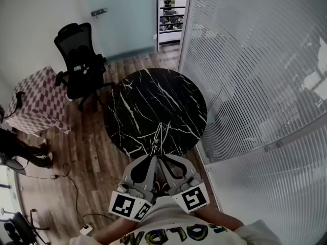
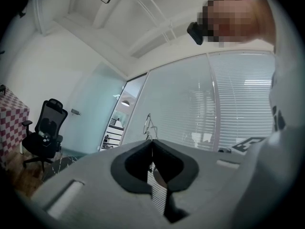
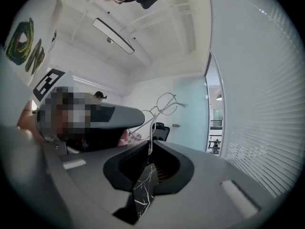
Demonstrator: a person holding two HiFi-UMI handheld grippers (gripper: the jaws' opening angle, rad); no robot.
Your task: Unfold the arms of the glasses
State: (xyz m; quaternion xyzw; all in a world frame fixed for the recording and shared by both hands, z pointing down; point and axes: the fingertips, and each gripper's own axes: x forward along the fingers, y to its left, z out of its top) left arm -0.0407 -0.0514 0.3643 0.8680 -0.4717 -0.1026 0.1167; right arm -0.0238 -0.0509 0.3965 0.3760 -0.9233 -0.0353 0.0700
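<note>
Both tongs are closed on one thing, held close together in front of the person. The left tongs (image 1: 154,153) pinch the thin silver wire-framed glasses (image 1: 159,137) at their very tips, and the right tongs (image 1: 162,155) clamp a wire arm that runs down from the round lens rims into their tips. In the left gripper view the left tongs (image 2: 152,141) meet with only a small part of the glasses (image 2: 148,124) standing above them. In the right gripper view the right tongs (image 3: 151,149) are pressed on the wire, with both rims of the glasses (image 3: 164,103) showing above and to the side. The glasses hang in the air over the near edge of the round black marble tabletop veined in white (image 1: 148,101), not resting on it. I judge the unfolding to be under way and not finished. The gripped arm seems to stand away from the rims, but the wire is too fine to say how far it has opened, or whether the other arm is folded.
</note>
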